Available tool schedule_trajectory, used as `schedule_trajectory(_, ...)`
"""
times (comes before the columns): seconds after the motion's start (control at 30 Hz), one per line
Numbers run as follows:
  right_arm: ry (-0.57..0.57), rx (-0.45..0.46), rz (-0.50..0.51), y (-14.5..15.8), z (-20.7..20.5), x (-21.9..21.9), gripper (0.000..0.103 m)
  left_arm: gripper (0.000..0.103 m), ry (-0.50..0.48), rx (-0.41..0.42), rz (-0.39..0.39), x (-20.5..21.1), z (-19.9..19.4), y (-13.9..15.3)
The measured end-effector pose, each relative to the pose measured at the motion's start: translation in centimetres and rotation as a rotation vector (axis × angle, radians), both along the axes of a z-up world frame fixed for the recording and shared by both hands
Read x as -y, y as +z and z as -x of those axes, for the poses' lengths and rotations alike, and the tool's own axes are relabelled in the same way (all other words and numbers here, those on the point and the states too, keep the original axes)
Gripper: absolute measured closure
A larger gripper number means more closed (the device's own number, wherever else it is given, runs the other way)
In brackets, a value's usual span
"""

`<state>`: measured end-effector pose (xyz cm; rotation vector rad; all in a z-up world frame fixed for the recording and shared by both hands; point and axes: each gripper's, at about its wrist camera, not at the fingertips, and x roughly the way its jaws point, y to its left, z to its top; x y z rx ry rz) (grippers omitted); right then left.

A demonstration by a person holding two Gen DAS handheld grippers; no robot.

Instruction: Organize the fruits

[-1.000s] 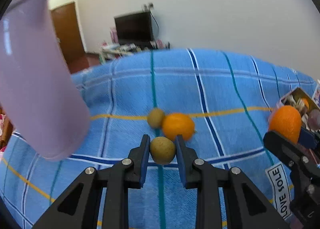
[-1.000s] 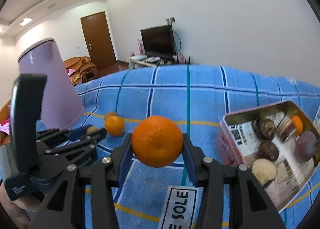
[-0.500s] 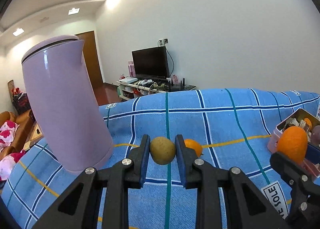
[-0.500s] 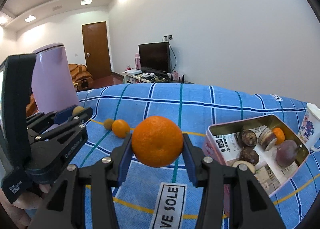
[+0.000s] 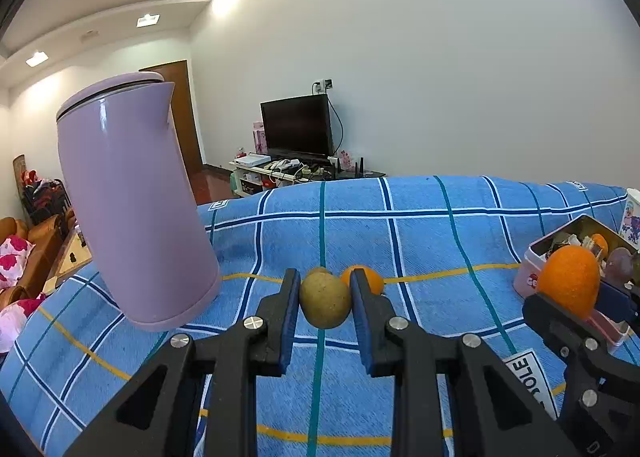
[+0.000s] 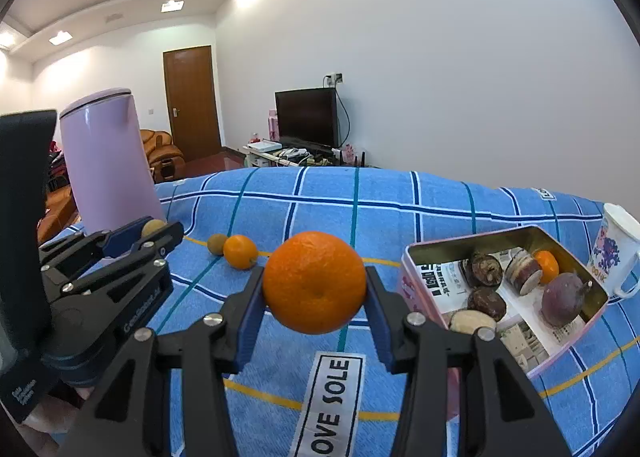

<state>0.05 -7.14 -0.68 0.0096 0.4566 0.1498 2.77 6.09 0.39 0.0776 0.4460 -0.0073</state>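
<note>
A: Kiwi (image 5: 325, 304) is clamped between the left gripper (image 5: 325, 309) fingers, held above the blue checked cloth (image 5: 420, 241).

B: Noted. Orange (image 6: 314, 282) is pinched in the right gripper (image 6: 314, 297), beside the pink tin (image 6: 416, 261).

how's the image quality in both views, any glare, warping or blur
Left wrist view: strong fisheye bending, the purple kettle leans and carries a bright vertical streak; the left gripper and its kiwi are sharp. Right wrist view: dark corners, ceiling lights bloom on the wall, the orange in the right gripper is crisp.
</note>
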Motion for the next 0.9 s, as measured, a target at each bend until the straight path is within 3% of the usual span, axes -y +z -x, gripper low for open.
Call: schedule_trajectory(0.9, 0.022, 0.004, 0.008, 0.1, 0.8, 0.5, 0.053, 0.076, 0.005, -0.014, 0.046, 0.0, 1.4, 0.2)
